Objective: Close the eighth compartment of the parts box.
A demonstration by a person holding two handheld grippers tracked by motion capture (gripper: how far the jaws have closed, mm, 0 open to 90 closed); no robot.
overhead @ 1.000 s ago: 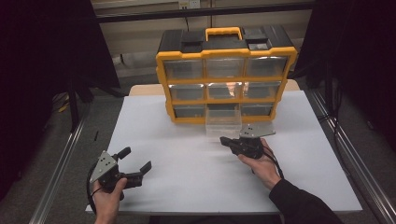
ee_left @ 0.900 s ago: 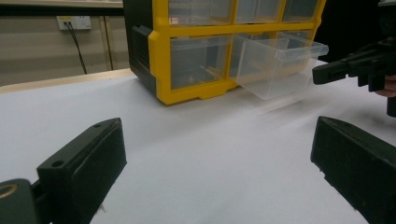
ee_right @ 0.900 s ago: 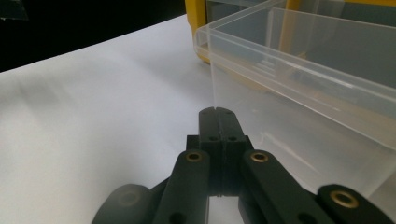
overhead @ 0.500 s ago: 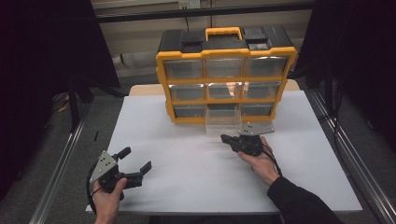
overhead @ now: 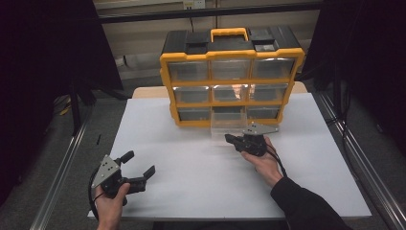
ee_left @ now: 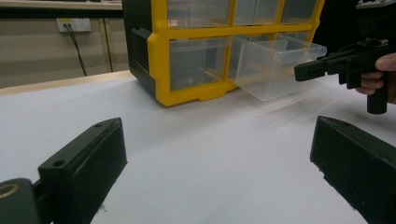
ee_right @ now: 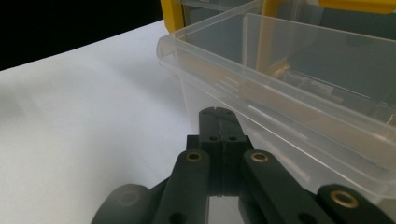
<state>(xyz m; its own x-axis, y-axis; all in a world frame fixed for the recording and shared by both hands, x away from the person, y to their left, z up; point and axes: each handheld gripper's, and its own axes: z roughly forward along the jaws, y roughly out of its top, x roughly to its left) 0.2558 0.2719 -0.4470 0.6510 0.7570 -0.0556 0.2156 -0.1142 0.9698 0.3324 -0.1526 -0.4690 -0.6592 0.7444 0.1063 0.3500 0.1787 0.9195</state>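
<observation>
At the far middle of the white counter (overhead: 158, 143), a clear plastic drawer (overhead: 229, 128) stands pulled out of the bottom row of the yellow-framed organizer (overhead: 231, 76), tilting forward and downward. The right gripper (overhead: 235, 140), its jaws pressed together on nothing, sits just beside the drawer's front wall; over the past second it has edged only slightly nearer, while the drawer has kept its place. That suggests the work stands between steps: the drawer is out, and the closed tips seem poised to nudge it or to take its lip next. Whether the tips touch the plastic is hard to tell. The drawer is transparent, thin-walled and rimmed, and looks empty from here. Near the front left corner, the left gripper (overhead: 141, 171) rests with jaws wide apart, holding nothing, unmoved.
</observation>
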